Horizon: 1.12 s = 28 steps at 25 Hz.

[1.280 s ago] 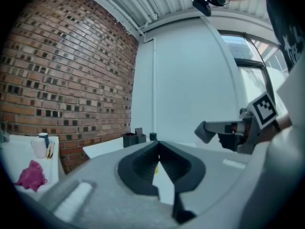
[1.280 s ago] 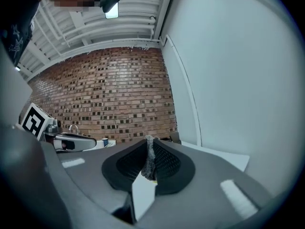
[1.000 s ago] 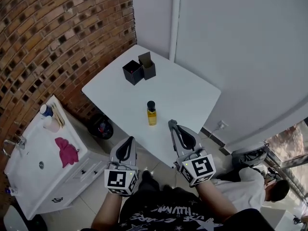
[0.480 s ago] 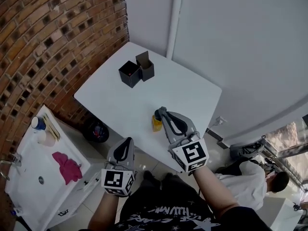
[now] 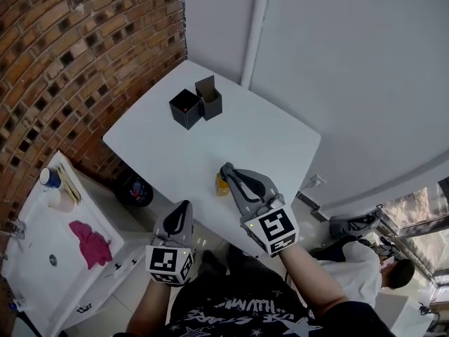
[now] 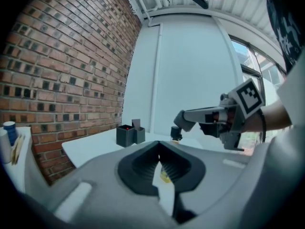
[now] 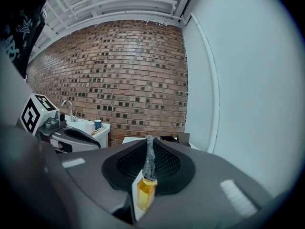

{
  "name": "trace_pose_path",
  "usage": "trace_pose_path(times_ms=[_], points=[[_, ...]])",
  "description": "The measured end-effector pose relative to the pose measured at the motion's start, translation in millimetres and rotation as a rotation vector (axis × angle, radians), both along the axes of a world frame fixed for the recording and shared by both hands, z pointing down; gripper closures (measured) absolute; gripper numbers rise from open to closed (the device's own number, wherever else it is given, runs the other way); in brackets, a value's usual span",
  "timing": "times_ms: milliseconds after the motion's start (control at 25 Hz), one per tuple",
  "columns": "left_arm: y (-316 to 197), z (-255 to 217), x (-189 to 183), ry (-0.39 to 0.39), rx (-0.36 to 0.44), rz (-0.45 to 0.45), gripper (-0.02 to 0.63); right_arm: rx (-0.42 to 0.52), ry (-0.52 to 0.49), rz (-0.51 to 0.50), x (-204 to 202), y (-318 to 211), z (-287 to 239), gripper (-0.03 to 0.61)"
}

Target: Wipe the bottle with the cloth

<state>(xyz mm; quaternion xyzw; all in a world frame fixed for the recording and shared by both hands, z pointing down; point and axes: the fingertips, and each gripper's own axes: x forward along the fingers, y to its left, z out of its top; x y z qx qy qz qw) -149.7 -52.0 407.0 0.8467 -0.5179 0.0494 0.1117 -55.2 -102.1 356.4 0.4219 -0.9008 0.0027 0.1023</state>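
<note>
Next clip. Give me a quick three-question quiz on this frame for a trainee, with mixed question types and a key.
1. How many black boxes stand on the white table?
2. True or false: the left gripper holds the bottle.
3. Where is the pink cloth?
A. on the table beside the bottle
B. on the white sink unit to the left of the table
C. between the left gripper's jaws

Key
1. Two.
2. False. Its jaws are shut on nothing, and the bottle stands on the table.
3. B.
</note>
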Motion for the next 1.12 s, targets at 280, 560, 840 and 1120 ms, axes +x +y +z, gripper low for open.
trace_pose_path(times_ms=[280, 560, 840, 1120], points=[[-4.7, -1.3, 11.9, 0.004, 0.007, -0.003, 0.609, -0.020, 0.003, -0.080, -6.7, 12.2, 1.3, 0.537], [-7.7, -1.7, 9.1, -0.011, 0.006, -0.023, 0.609, 0.134, 0.107, -0.153, -5.4, 41.6, -10.2, 0.537], [-6.1, 5.0, 14.0, -0.004, -0.020, -0.041, 0.609, 0.238, 0.378, -0.271, -6.1, 69.7, 53.7, 0.537], [-1.6, 12.8, 22.9, -0.021, -0.048, -0.031, 0.609, 0.225, 0.409, -0.313, -9.7, 55.0, 82.4, 0.537]])
